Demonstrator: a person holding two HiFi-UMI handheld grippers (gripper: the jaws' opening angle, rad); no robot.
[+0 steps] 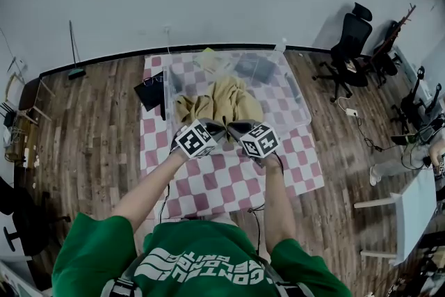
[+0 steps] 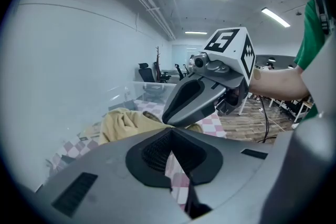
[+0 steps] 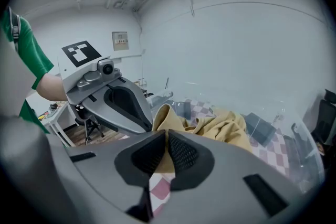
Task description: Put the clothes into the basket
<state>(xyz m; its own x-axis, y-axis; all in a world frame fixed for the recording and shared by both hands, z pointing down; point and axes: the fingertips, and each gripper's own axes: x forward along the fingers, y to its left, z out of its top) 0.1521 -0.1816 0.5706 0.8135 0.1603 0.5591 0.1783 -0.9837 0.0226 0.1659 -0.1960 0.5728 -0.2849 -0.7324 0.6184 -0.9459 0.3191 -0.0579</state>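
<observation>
A tan garment lies bunched inside the front of the clear plastic basket, which stands on the pink checked tablecloth. Both grippers hang side by side at the basket's near wall, tips almost touching. My right gripper is shut, and a peak of the tan garment rises right into its jaws. My left gripper is shut tight with no cloth seen between its pads; the garment lies just beyond it. In the head view the left gripper and right gripper sit over the garment's near edge.
Dark and pale items lie at the back of the basket. A black object rests at the table's left edge. Office chairs stand at the far right, a white table at the near right, a broom by the wall.
</observation>
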